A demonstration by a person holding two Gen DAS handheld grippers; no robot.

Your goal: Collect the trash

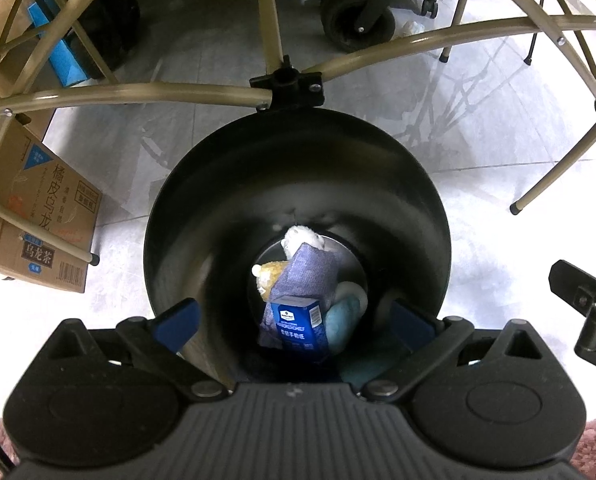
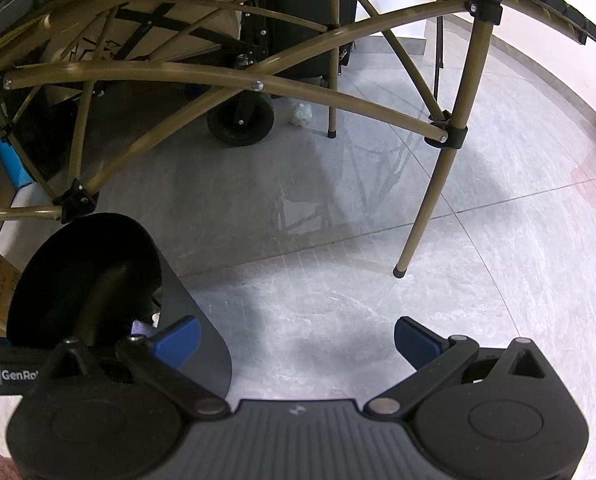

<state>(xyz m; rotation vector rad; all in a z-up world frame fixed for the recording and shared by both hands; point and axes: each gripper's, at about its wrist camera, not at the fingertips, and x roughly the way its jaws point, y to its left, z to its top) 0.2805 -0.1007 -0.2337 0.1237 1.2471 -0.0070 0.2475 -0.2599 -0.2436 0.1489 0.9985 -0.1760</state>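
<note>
A folding frame [image 2: 257,86] of tan tubes stands on the grey tiled floor [image 2: 498,280]; beside it, a printed cardboard box [image 1: 37,216]; behind it, a black wheel [image 2: 239,122].

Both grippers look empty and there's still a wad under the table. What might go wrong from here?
1. The crumpled paper lies behind the table's crossed struts, beside a wheel; a reaching gripper may snag.
2. The bin stands against the frame; the open left gripper over it might tip it.

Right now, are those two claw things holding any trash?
Left gripper: open, holding nothing, above the black bin.
Right gripper: open, holding nothing, over the floor.
</note>
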